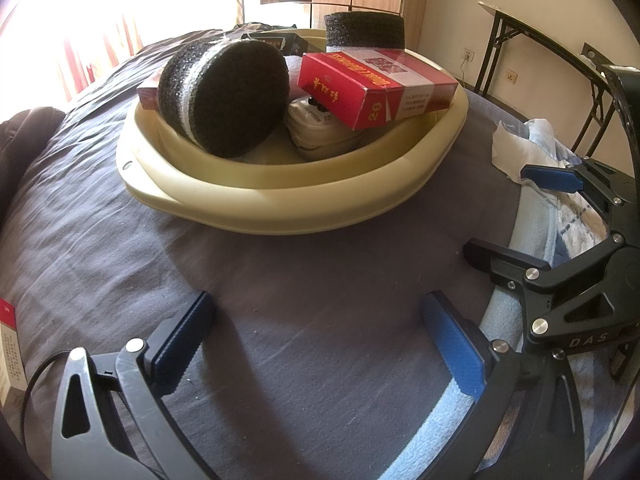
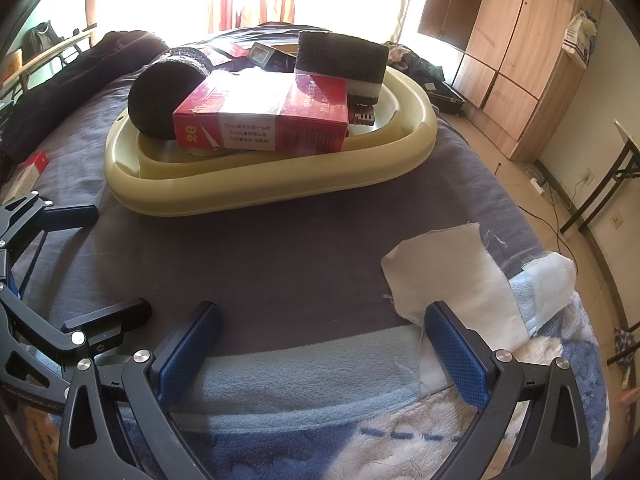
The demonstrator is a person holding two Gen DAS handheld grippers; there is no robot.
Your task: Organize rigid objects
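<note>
both grippers, left [image 1: 316, 344] and right [image 2: 320, 348], gape wide and empty near the basin [image 1: 280, 208]. one red box [image 2: 30, 170] lies left of the basin; approach it low, squarely.

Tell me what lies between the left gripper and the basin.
Only bare grey bedsheet lies between the left gripper and the basin, shown in the left wrist view.
</note>
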